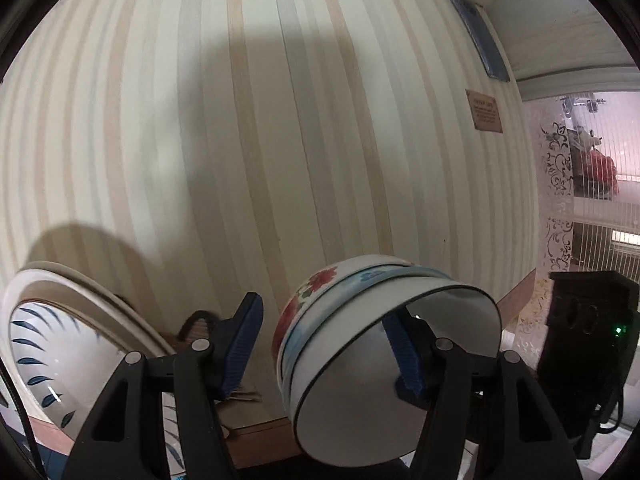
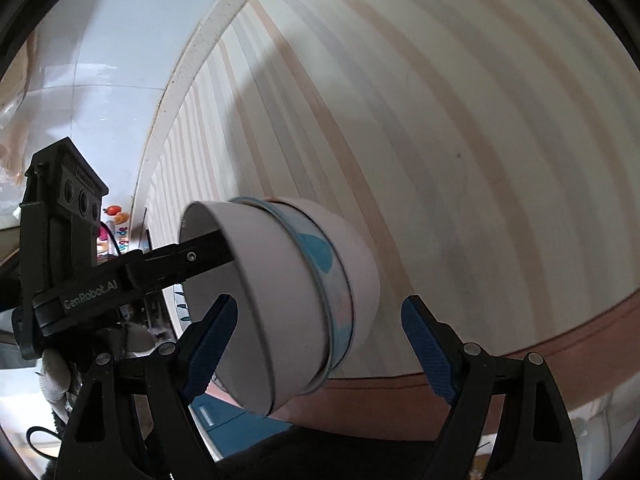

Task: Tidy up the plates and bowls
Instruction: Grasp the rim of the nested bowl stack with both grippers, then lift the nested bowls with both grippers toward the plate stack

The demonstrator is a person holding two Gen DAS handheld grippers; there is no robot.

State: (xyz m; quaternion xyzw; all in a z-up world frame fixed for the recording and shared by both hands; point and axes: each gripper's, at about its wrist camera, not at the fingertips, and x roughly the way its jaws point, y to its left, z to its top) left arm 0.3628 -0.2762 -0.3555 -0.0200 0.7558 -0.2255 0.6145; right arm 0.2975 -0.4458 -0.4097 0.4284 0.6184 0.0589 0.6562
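Note:
A stack of three nested bowls [image 1: 352, 392] hangs tilted on its side in front of the striped wall: a white one with a dark rim, a blue-patterned one, and a red-flowered one outermost. My left gripper [image 1: 328, 344] is shut on the stack, with one finger inside the white bowl and the other against the flowered base. In the right wrist view my right gripper [image 2: 320, 340] stands open astride the bowl stack [image 2: 280, 300], its right pad well apart from it. The left gripper [image 2: 212, 254] reaches into the bowl from the left. Plates with blue leaf marks [image 1: 48, 352] stand at lower left.
A striped wall [image 1: 280, 140] fills both views, with a brown skirting [image 2: 520, 364] below. A black device with a green light [image 1: 588, 340] stands at right by a patterned curtain [image 1: 556, 184]. A blue surface [image 2: 240, 420] lies under the bowls. A gloved hand [image 2: 56, 380] holds the left gripper.

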